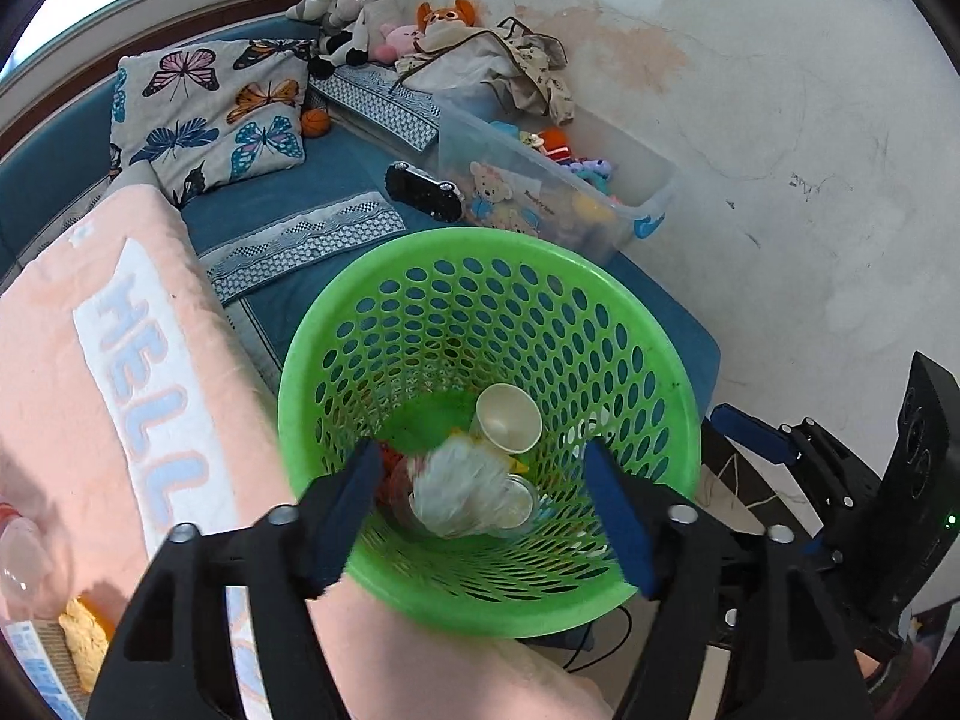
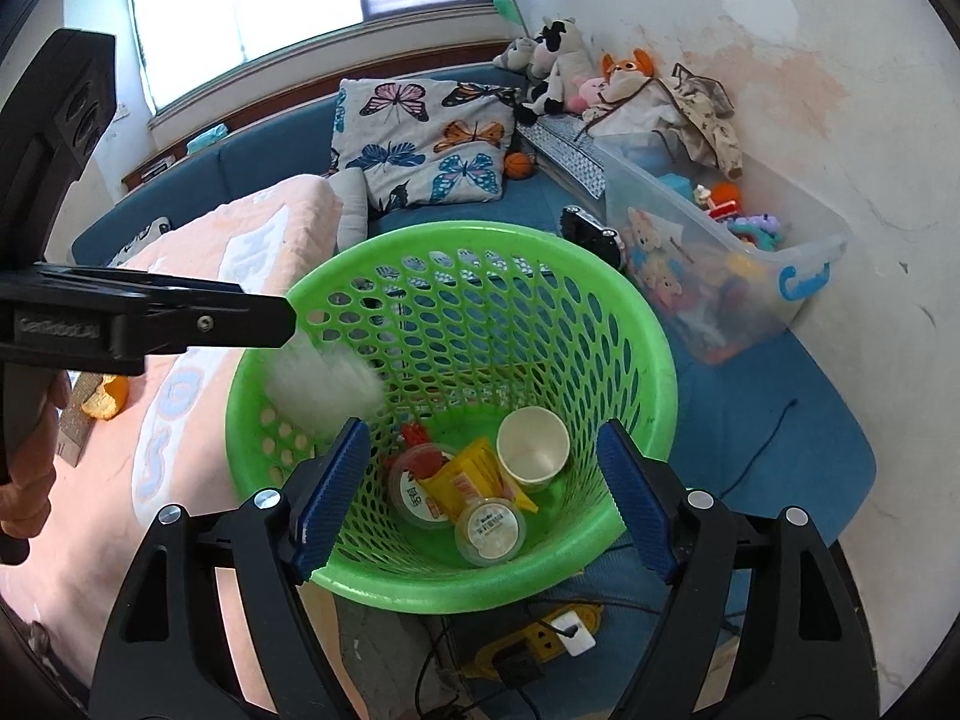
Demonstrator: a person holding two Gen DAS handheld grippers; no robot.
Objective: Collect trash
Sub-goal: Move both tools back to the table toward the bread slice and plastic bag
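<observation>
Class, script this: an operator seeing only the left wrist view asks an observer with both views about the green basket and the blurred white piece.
Operator: Is the white piece at the bottom of the green basket?
Observer: No, it is up near the rim, just under the tip of the left gripper.
Operator: What does it hide from me?
Observer: Most of a yellow wrapper lying beside the paper cup.

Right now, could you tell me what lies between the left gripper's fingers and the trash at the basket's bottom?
A blurred whitish wad, apparently falling free below the open left gripper, inside the green basket; the right wrist view shows it best.
</observation>
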